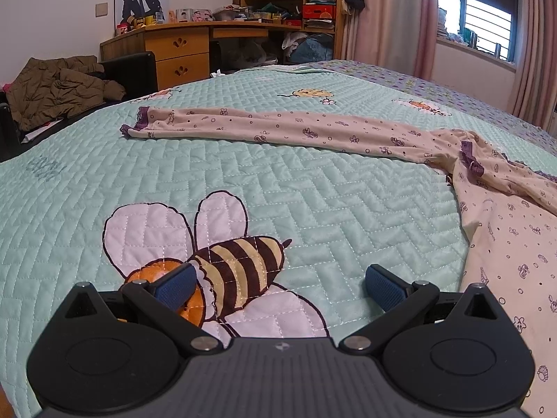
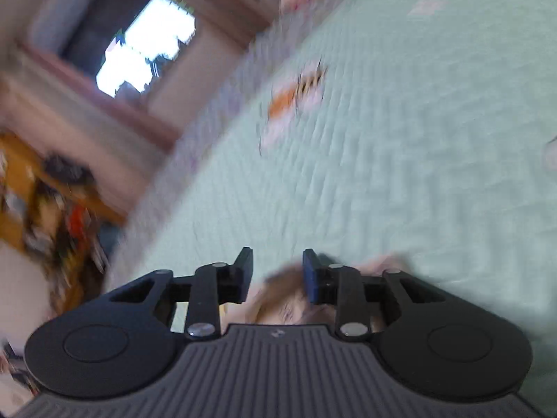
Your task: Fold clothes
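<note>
**Pyjama top spread on the bed, one sleeve out, right tool swinging in blur**

The printed pyjama top (image 1: 504,244) lies flat on the quilted bedspread (image 1: 313,191), its body at the right edge of the left wrist view and one long sleeve (image 1: 278,129) stretched away to the left, purple cuff at the far end. The left tool (image 1: 278,284) hovers over the bee appliqué (image 1: 226,264), fingers wide apart, holding nothing and clear of the cloth. The right tool (image 2: 277,275) has its fingers partly apart; pale cloth seems to sit between and beneath them, but the smear hides whether the pads press on it. Risk, as I judge it: a loose hold while swinging would let the cloth slip out or drag the flat sleeve into wrinkles, spoiling the fold line.
</note>
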`<state>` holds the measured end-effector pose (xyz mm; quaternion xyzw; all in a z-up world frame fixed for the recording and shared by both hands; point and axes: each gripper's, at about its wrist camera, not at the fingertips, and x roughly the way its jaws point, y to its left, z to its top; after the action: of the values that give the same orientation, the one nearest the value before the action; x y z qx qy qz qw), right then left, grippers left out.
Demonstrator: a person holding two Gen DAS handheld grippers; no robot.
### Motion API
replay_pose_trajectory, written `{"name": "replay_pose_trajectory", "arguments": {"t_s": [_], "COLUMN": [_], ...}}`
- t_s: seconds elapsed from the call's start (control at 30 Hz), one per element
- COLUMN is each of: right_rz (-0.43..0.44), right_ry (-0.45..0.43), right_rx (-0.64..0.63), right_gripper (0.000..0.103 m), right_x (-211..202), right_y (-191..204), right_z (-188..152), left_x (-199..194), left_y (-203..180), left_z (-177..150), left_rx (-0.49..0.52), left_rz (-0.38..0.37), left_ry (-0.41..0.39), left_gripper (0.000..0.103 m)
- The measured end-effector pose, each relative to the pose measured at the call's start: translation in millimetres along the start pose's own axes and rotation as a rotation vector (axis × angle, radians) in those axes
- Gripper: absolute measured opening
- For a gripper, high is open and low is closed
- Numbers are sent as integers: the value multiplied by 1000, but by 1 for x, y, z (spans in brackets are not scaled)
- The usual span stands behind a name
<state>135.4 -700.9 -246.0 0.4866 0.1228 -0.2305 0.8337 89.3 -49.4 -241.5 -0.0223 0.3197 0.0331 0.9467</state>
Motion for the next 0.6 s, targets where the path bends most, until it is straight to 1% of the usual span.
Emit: {"name": "replay_pose_trajectory", "arguments": {"t_s": [0.03, 0.1, 0.13, 0.17, 0.23, 0.27, 0.3, 0.37, 0.4, 0.43, 0.47, 0.5, 0.53, 0.6], "right_rz": [48, 154, 178, 168, 112, 83, 65, 63, 87, 145, 194, 224, 232, 171], "right_ry": [0, 48, 81, 123, 223, 250, 228, 107, 73, 89, 139, 199, 247, 269], "right_rx": [-10, -37, -60, -73, -83, -74, -57, -27, -4, 17, 11, -17, -53, -87], "right_gripper": [59, 69, 70, 70, 70, 69, 69, 69, 69, 69, 70, 70, 70, 70], "right_x": [-10, -20, -18, -9, 20, 34, 43, 41, 38, 34, 32, 31, 33, 50], "right_y": [2, 11, 16, 21, 27, 28, 28, 35, 39, 43, 48, 54, 60, 60], "right_z": [-2, -10, -15, -17, -18, -15, -6, 16, 23, 22, 13, 1, -12, -20], "left_x": [0, 0, -1, -1, -1, -1, -1, 0, 0, 0, 0, 0, -1, -1], "left_y": [0, -1, -1, -1, -1, -1, -1, -1, -1, -2, -2, -2, -2, -2], "left_z": [0, 0, 0, 0, 0, 0, 0, -1, -1, -1, -1, -1, -1, -1], "left_rx": [1, 3, 4, 4, 5, 5, 5, 6, 7, 9, 9, 9, 8, 7], "left_rz": [1, 3, 4, 4, 4, 4, 4, 5, 6, 8, 9, 9, 9, 8], "left_ry": [0, 0, 1, 1, 1, 0, 0, 0, -1, -1, -2, -2, -2, -2], "left_gripper": [102, 102, 102, 102, 102, 102, 102, 102, 102, 102, 102, 102, 102, 102]}}
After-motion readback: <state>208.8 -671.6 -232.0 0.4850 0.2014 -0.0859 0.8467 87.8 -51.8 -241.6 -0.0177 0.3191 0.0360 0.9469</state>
